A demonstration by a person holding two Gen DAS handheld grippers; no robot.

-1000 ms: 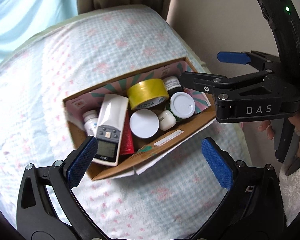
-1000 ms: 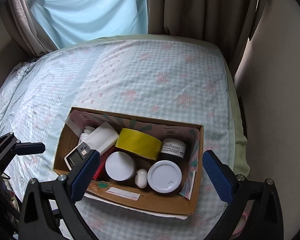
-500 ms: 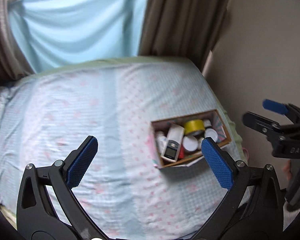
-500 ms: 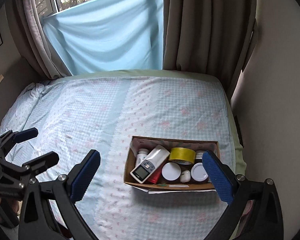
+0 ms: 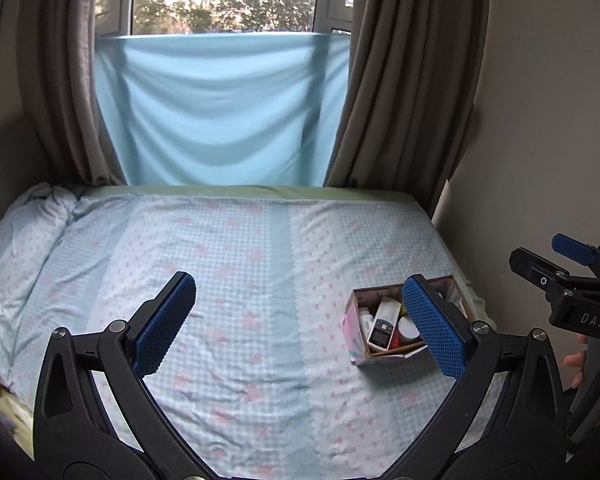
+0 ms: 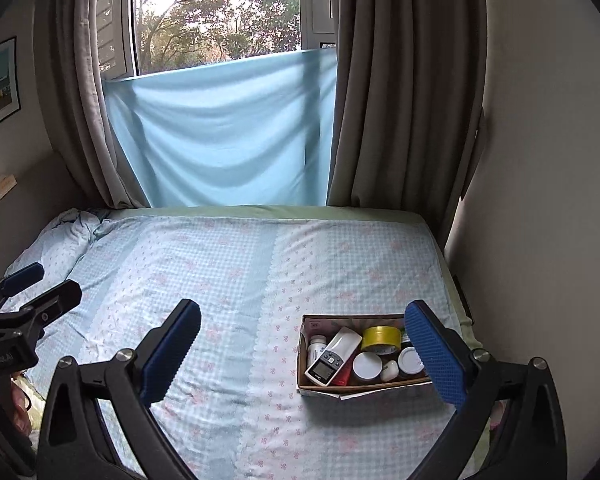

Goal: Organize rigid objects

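Right wrist view: cardboard box (image 6: 364,390) is sitting on bed (image 6: 228,280) near right edge, holding yellow tape (image 6: 381,339), white monitor (image 6: 333,356), jars, maybe a bottle. I'm holding both my grippers, left gripper (image 5: 300,326) and right gripper (image 6: 304,354), spread wide, gripping nothing.

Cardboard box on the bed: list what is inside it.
Inside the cardboard box: yellow tape roll, white handheld device, white-lidded jars, small bottle, red item. Anything beneath them is hidden.
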